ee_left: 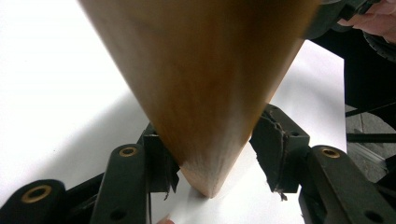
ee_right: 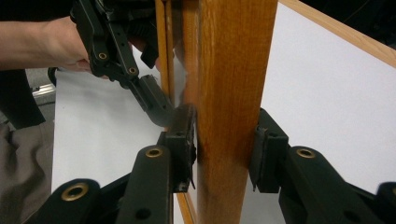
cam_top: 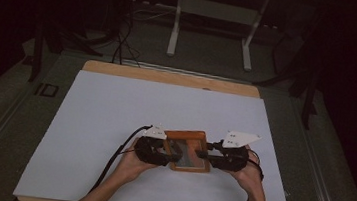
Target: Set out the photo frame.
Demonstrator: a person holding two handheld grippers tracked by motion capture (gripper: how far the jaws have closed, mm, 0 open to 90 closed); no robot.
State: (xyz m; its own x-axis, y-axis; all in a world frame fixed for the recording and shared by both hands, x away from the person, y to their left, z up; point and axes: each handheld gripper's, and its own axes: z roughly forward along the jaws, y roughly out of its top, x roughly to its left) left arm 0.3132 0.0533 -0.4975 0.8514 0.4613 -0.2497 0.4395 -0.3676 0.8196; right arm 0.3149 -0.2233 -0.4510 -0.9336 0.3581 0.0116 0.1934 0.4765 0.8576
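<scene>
- The wooden frame (cam_top: pixel 189 150), a small wood-edged tray or picture frame with a dark panel, lies near the table's front edge, between the 2 grippers; the white sheet (cam_top: pixel 114 119) lies under it.
- From the left gripper (cam_top: pixel 173 156), the frame lies at 3 o'clock; from the right gripper (cam_top: pixel 204 155), at 9 o'clock. Both are equally near, one at each short side.
- The frame's long axis seems to run 12 to 6 in the high view, though it is close to square.
- Left gripper: jaws half-wide, straddling a corner of the frame (ee_left: pixel 205 93); the right-hand pad stands clear of the wood, so no grip yet.
- Right gripper: jaws clamp the frame's side rail (ee_right: pixel 231 93), pads on both faces.
- Open room: bare sheet toward 12, 9 and 3; the table's front edge is close at 6.
</scene>
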